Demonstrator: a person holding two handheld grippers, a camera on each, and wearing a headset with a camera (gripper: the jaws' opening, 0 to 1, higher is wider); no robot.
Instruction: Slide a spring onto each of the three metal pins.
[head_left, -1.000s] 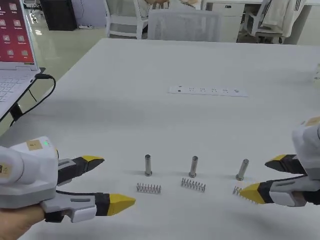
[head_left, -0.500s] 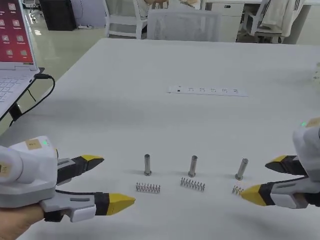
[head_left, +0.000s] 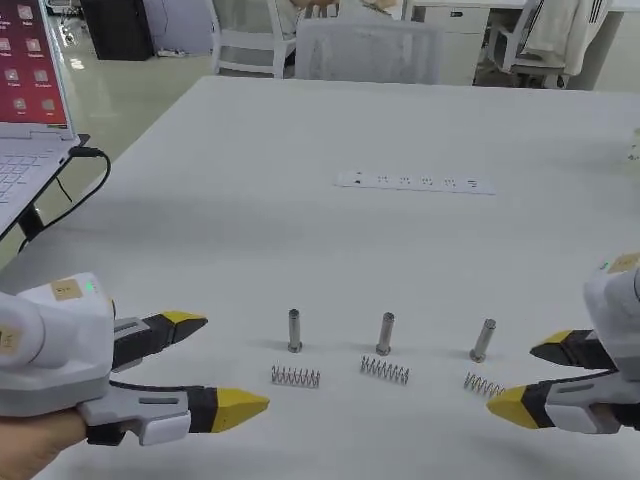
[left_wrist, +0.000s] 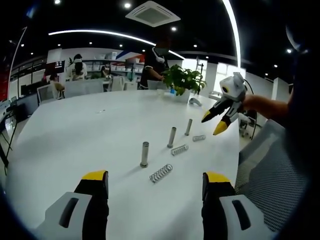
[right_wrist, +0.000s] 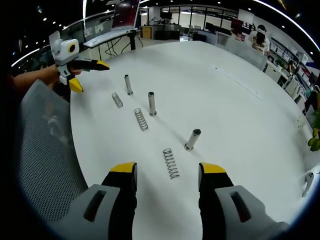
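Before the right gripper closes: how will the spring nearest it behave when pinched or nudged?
That spring lies on its side on the smooth table, so a nudge would probably roll or skid it. Its thin open coils look light and compliant; an end-on squeeze would likely compress it, and it may pop out of the fingers.

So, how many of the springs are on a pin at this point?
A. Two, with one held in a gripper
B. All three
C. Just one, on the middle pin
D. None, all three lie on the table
D: each spring lies flat on the table, just in front of the bare upright pins and not threaded onto any of them.
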